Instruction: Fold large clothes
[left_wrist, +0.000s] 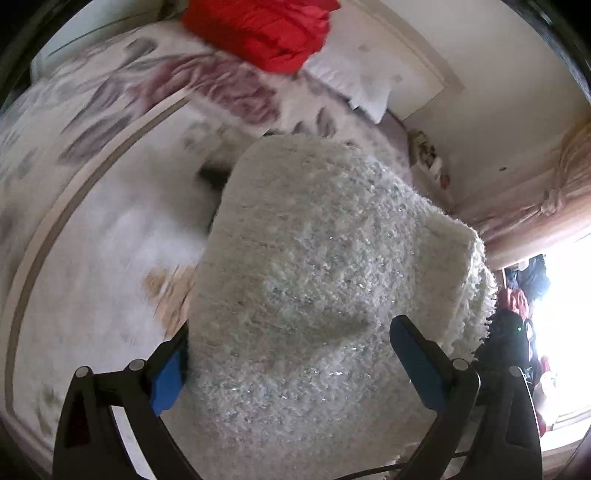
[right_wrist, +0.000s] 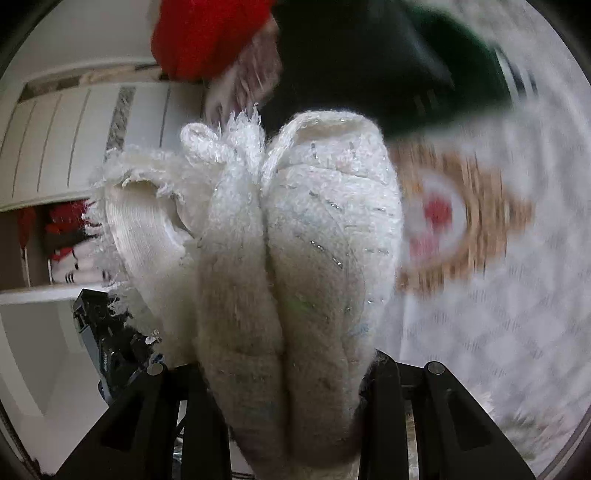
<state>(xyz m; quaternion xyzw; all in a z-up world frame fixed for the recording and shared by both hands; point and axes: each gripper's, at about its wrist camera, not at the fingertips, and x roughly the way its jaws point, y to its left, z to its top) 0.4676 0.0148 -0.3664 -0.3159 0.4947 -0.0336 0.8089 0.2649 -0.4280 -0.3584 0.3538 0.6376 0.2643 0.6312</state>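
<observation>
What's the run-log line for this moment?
step: lifting folded garment | item: white fuzzy knit | right gripper: shut on knit | left gripper: knit between wide fingers | surface: floral bed

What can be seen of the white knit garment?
The white knit garment is fuzzy cream yarn with silvery flecks and a frayed fringe edge. It hangs bunched above the bed. The right gripper is shut on two thick folds; it also lies between the left gripper's blue pads, though contact there is unclear.

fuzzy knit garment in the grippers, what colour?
Cream-white fuzzy knit garment with silvery metallic flecks; right wrist view shows it best.
</observation>
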